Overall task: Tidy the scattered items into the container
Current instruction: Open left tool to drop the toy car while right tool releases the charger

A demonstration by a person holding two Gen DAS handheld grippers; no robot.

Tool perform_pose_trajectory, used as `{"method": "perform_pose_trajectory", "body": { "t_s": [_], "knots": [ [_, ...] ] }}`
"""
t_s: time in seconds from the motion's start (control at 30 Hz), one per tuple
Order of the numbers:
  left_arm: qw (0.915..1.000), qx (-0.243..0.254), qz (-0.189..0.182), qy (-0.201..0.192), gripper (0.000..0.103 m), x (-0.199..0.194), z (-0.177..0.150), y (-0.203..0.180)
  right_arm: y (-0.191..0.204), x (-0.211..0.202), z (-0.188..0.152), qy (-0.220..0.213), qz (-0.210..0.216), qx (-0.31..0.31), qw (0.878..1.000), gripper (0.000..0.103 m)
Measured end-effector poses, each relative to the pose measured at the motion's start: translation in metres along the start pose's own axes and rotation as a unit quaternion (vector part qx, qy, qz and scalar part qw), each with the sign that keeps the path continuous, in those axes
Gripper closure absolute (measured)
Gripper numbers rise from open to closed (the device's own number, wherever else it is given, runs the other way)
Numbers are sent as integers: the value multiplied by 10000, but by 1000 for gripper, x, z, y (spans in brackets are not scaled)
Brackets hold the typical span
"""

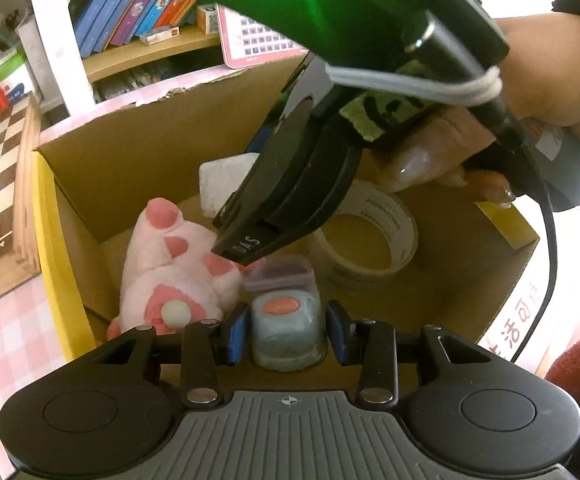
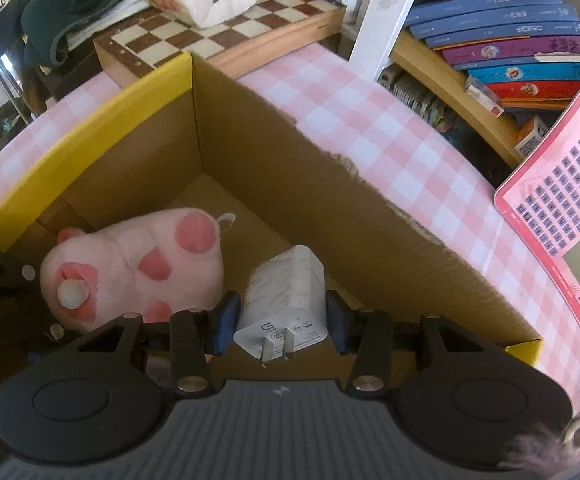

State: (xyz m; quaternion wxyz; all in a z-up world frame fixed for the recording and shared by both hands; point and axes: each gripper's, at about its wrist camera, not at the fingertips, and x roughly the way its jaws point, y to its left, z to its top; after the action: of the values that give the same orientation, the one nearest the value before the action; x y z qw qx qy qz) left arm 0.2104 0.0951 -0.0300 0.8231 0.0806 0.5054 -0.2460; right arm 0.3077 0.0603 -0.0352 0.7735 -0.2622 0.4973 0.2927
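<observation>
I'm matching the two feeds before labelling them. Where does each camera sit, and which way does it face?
Left wrist: on the left tongs, looking down into the cardboard box; a pale blue dice sits between its fingers, and the right tongs and hand cross above.
Right wrist: on the right tongs, facing the box corner, a white charger between its fingers.
Shared: box, pink plush paw, charger.

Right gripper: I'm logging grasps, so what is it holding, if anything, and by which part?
The right gripper frames a white charger plug by its two flat sides, prongs toward the camera, over the cardboard box. Whether the pads actually touch cannot be told.
</observation>
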Motion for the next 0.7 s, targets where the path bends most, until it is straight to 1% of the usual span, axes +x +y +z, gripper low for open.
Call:
{"method": "perform_pose_trajectory", "body": {
  "t_s": [0.37,0.63,0.67,0.7],
  "knots": [
    [10000,-39,61,48,64,1,2,-2,2,11,-4,121,40,21,9999,59],
    [9996,107,223,-114,64,-5,2,-9,2,12,-4,50,9,153,9999,59],
    [9996,119,234,-132,63,-6,2,-9,2,11,-4,4,-32,148,9999,58],
    [9995,119,245,-148,63,-7,2,-10,2,9,-3,-25,-57,142,9999,54]
  ]
}}
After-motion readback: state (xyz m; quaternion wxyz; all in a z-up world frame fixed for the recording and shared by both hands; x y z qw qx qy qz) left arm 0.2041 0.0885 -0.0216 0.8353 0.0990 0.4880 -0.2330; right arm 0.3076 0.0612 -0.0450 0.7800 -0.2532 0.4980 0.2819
